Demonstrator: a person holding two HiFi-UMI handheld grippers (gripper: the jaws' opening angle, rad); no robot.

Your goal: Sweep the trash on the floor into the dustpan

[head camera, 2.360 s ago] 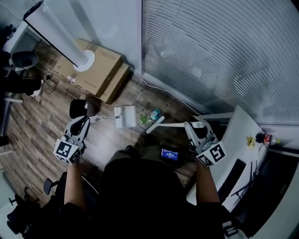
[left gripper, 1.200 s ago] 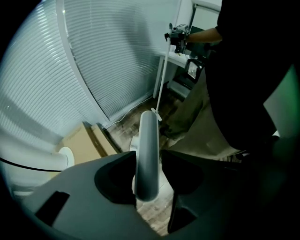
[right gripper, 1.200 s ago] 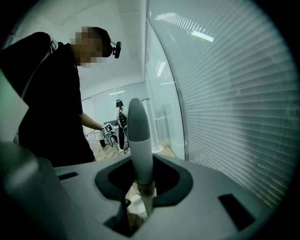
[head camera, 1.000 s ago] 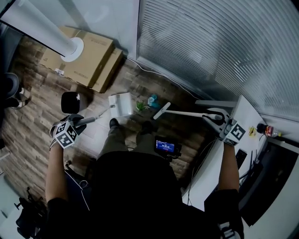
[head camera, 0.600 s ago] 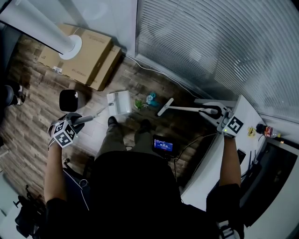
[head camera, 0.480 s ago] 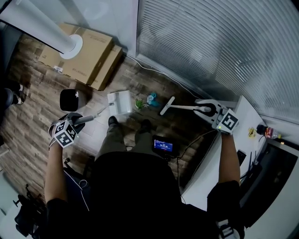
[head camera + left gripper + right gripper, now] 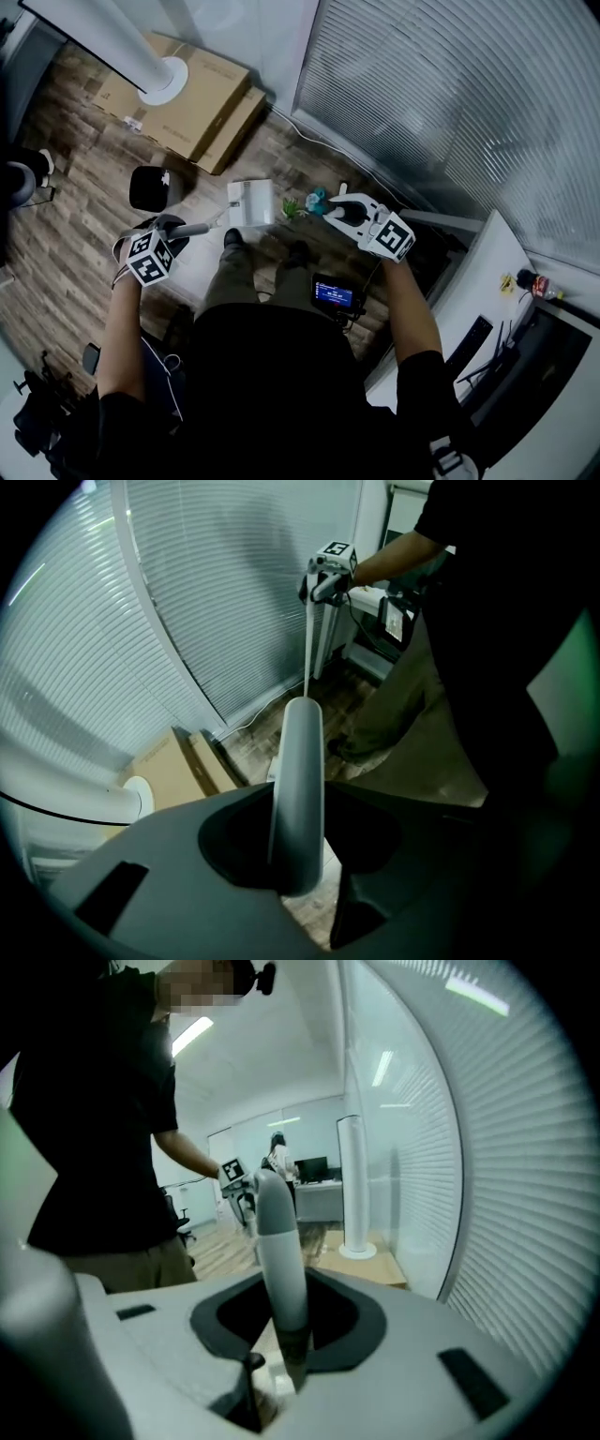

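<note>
Over wooden floor (image 7: 75,187), right gripper (image 7: 337,210) swung nearer trash (image 7: 314,200).

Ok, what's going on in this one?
A person is sweeping, a gripper in each hand. The left gripper holds the dustpan by its handle, jaws closing on it, pan down on the wooden floor. The right gripper grips the broom. The green and blue trash lies between pan and broom, not yet swept in.
</note>
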